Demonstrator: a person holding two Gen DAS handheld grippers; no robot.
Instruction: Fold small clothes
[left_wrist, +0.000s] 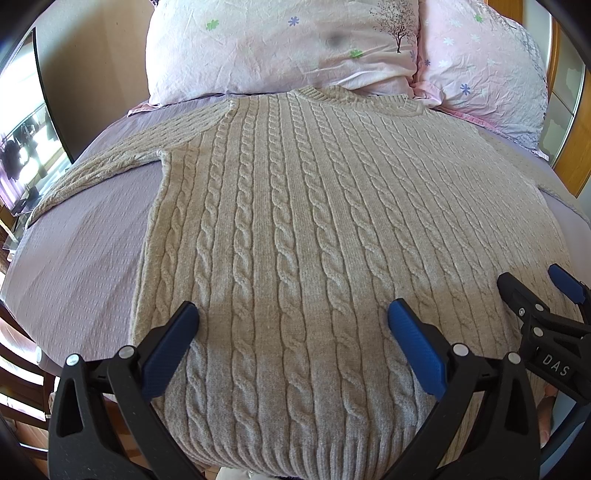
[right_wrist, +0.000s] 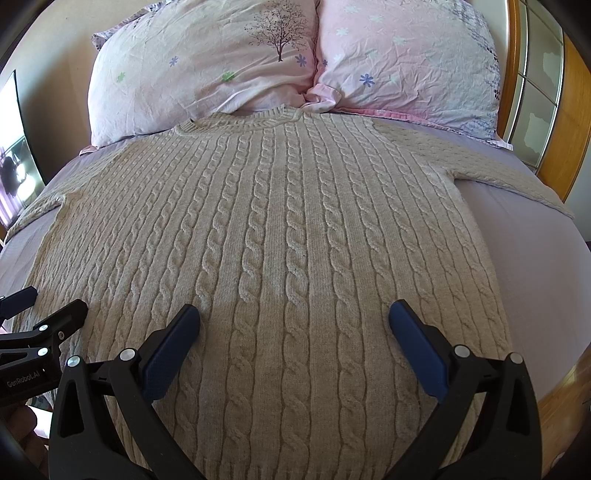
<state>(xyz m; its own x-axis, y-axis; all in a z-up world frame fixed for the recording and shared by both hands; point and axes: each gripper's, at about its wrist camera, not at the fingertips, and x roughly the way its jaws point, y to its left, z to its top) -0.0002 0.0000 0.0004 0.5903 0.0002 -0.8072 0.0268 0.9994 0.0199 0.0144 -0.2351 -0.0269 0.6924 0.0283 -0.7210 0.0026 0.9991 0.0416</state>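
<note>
Both grippers are hovering with fingers spread wide and gripping nothing: my left gripper (left_wrist: 293, 319) is hanging over the sweater's (left_wrist: 295, 229) lower body, and my right gripper (right_wrist: 294, 319) is hanging over the same hem area, at about 3 o'clock from the left one. I am seeing the beige cable-knit sweater lying flat on the bed (left_wrist: 81, 251), collar touching the pillows (right_wrist: 207, 74) at 12 o'clock, sleeves stretching out toward 9 and 3 o'clock.
</note>
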